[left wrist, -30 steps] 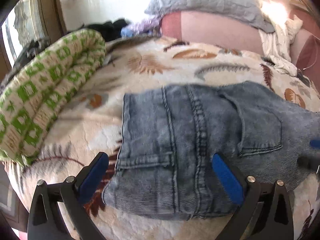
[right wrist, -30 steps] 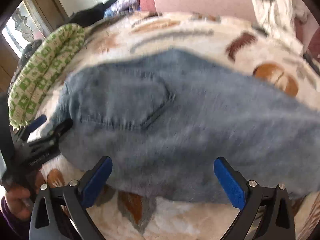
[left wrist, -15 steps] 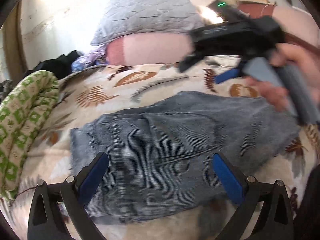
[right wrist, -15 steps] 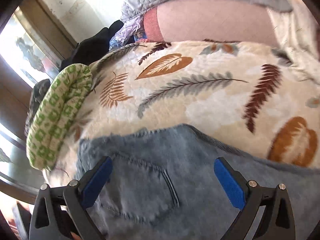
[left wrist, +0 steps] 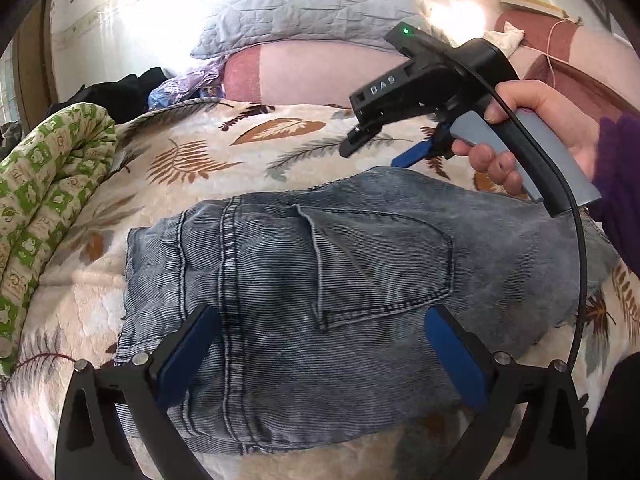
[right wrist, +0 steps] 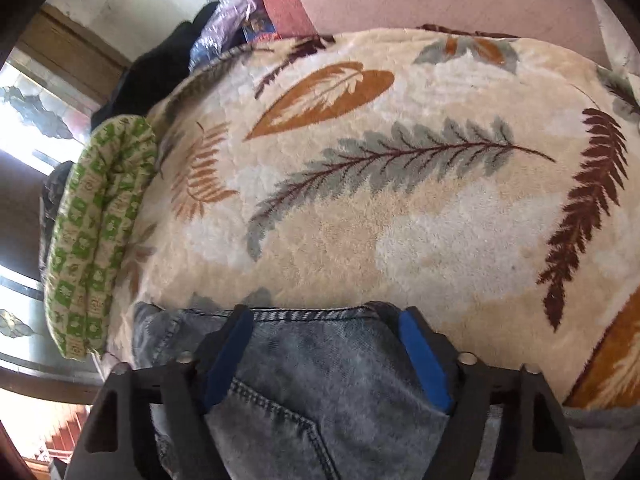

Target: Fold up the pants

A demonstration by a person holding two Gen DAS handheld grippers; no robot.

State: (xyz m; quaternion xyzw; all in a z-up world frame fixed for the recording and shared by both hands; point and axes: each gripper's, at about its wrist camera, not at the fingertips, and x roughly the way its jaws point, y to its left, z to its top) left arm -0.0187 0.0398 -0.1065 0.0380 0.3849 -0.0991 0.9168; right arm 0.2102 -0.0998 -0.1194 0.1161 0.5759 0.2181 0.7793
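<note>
The folded grey-blue jeans (left wrist: 320,280) lie flat on the leaf-print blanket (left wrist: 224,152), back pocket up. My left gripper (left wrist: 320,356) is open and empty, its blue pads above the near part of the jeans. My right gripper (right wrist: 326,354) is open, its jaws narrower than before, and hovers over the far edge of the jeans (right wrist: 320,380). In the left wrist view the right gripper (left wrist: 416,156) is held in a hand above the jeans' far right side.
A rolled green-and-cream quilt (left wrist: 44,200) lies along the left of the bed. A grey pillow (left wrist: 304,4) and pink bolster (left wrist: 320,76) sit at the head. Dark clothes (left wrist: 120,88) are piled at the far left.
The right gripper lifted off the jeans, moved toward their far edge, and its jaws narrowed. The left gripper pulled back and turned right, staying open.
</note>
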